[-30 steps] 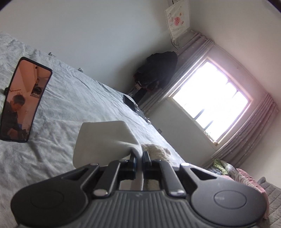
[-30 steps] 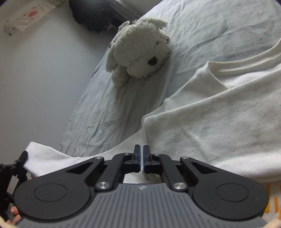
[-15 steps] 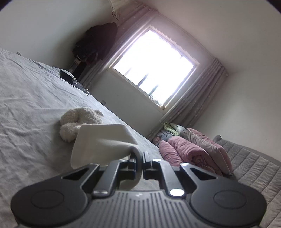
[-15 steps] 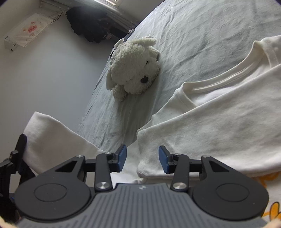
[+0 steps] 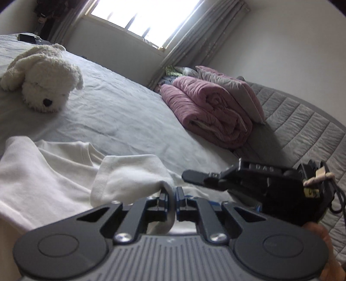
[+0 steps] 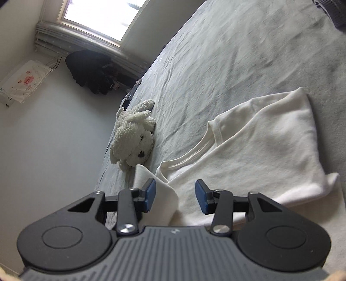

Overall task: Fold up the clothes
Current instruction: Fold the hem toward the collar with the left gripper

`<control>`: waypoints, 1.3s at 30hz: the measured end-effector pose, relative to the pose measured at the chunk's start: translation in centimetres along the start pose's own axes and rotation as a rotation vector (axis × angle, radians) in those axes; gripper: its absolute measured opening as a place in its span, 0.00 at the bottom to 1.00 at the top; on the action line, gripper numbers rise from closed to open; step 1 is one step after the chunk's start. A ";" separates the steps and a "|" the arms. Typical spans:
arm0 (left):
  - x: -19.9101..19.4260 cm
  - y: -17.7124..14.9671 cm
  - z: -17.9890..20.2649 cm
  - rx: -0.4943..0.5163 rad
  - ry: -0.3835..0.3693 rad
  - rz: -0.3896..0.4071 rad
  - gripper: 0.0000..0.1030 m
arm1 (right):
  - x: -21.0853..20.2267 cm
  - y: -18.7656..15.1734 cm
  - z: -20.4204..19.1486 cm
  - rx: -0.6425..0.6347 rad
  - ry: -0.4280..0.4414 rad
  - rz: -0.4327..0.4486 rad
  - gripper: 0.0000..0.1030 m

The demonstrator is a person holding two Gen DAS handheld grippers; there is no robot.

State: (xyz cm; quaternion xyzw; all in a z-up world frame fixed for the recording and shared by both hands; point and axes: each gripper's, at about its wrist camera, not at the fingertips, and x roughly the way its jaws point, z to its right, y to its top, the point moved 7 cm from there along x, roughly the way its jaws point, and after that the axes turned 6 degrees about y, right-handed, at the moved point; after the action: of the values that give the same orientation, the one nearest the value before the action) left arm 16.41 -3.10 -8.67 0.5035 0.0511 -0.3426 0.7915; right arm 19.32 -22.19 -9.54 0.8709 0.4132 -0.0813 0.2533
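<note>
A cream T-shirt (image 6: 259, 147) lies partly folded on the grey bed sheet (image 6: 227, 54). My left gripper (image 5: 172, 200) is shut on a fold of the T-shirt (image 5: 129, 177) and holds it just above the rest of the shirt. My right gripper (image 6: 175, 195) is open and empty, hovering over the shirt near its collar (image 6: 186, 157). The right gripper also shows in the left wrist view (image 5: 248, 179), close on the right.
A white plush dog (image 5: 43, 82) lies on the sheet beyond the shirt, also in the right wrist view (image 6: 134, 134). A rolled pink quilt (image 5: 207, 108) and grey pillow sit by the padded headboard (image 5: 302, 129). A window (image 5: 140, 17) and dark clothes (image 6: 90, 71) are behind.
My right gripper opened, let go of the shirt and drew back. My left gripper swung right and down, carrying its fold over the shirt.
</note>
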 end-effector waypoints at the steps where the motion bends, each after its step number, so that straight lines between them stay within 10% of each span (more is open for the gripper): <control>1: 0.4 -0.7 0.0 0.011 0.002 -0.025 0.06 | -0.1 0.0 0.1 0.001 0.000 0.000 0.45; 5: 1.3 -2.9 0.4 0.039 -0.019 -0.115 0.08 | -0.3 -0.1 0.1 -0.011 0.004 -0.005 0.46; 11: -0.2 -2.6 1.3 0.120 -0.003 -0.193 0.38 | 0.6 -1.2 -1.4 -0.126 -0.019 -0.031 0.47; 24: -6.6 2.4 -6.0 0.106 0.282 -0.139 0.35 | 3.5 -5.1 -5.6 -0.537 -0.193 -0.092 0.57; 34: -7.7 3.8 -10.0 -0.045 0.344 -0.093 0.19 | 8.1 -11.0 -5.2 -1.163 -0.532 -0.231 0.56; 39: -8.1 4.2 -11.7 -0.108 0.366 -0.085 0.14 | 7.4 -9.4 -5.6 -1.216 -0.613 -0.150 0.13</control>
State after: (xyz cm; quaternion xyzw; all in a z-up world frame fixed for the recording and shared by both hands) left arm 15.87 11.69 -7.71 0.5116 0.2338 -0.2753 0.7796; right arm 16.53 -9.32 -10.87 0.4808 0.3543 -0.0949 0.7964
